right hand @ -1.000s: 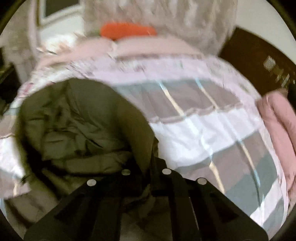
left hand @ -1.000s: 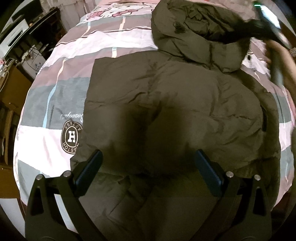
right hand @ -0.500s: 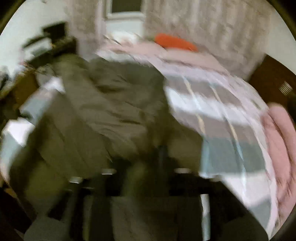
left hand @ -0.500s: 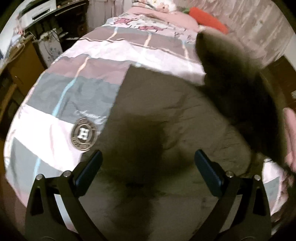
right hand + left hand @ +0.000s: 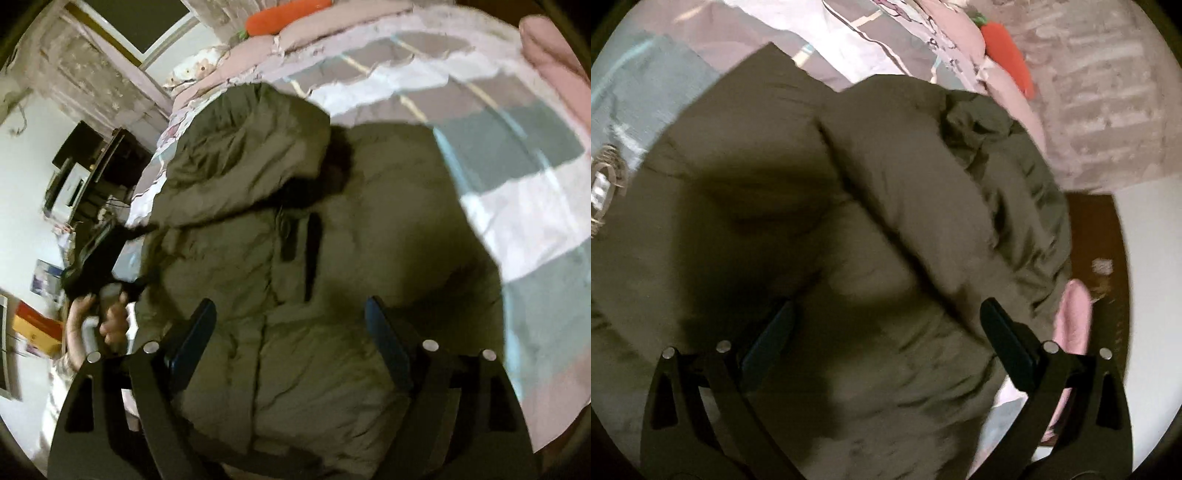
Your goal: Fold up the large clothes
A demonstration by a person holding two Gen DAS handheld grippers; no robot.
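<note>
Dropped from the right gripper (image 5: 286, 325), whose jaws have just been opening, the hood (image 5: 243, 155) now lies on the jacket (image 5: 295, 332) below both released grippers, the left gripper (image 5: 886, 328) nearer its folded edge.

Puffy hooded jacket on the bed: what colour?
Olive green, plain; the puffy hooded jacket shows best in the right wrist view.

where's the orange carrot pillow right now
The carrot pillow lies at the far end of the bed, top centre in the right wrist view, on the pink pillows beyond the jacket's hood.
</note>
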